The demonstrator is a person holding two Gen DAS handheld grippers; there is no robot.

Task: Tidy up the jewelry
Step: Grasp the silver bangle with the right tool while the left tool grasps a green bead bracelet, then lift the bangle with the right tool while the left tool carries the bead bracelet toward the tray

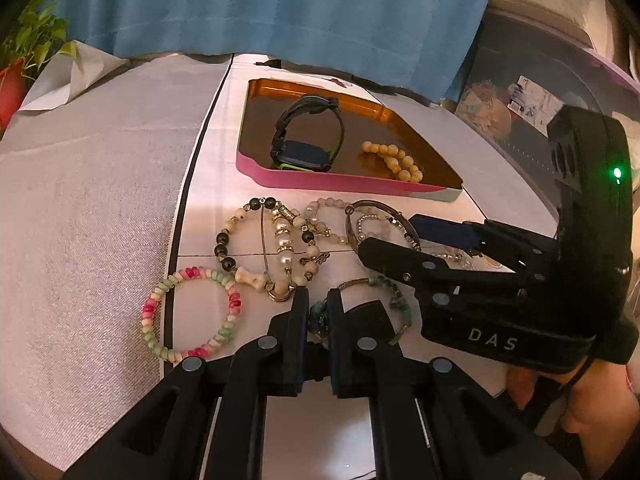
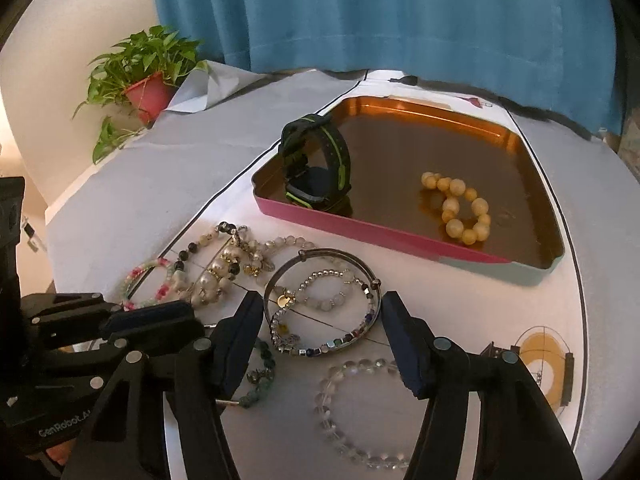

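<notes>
My left gripper (image 1: 318, 300) is shut on a dark green bead bracelet (image 1: 320, 318), which lies on the white table at the near side; the same bracelet (image 2: 260, 376) shows beside my right gripper's left finger. My right gripper (image 2: 322, 308) stands open, its fingers on either side of a silver bangle (image 2: 320, 258) with small bead chains lying inside it. The pads do not press on the bangle. A pink-rimmed tray (image 2: 360, 234) behind holds a black-and-green watch (image 2: 316, 168) and a yellow bead bracelet (image 2: 460, 204).
Several bracelets lie loose in front of the tray: a pink-and-green one (image 1: 192, 316), pearl and black-bead ones (image 1: 280, 240), a clear crystal one (image 2: 352, 412). A potted plant (image 2: 144, 76) stands at the far left. A blue curtain (image 2: 400, 20) hangs behind the table.
</notes>
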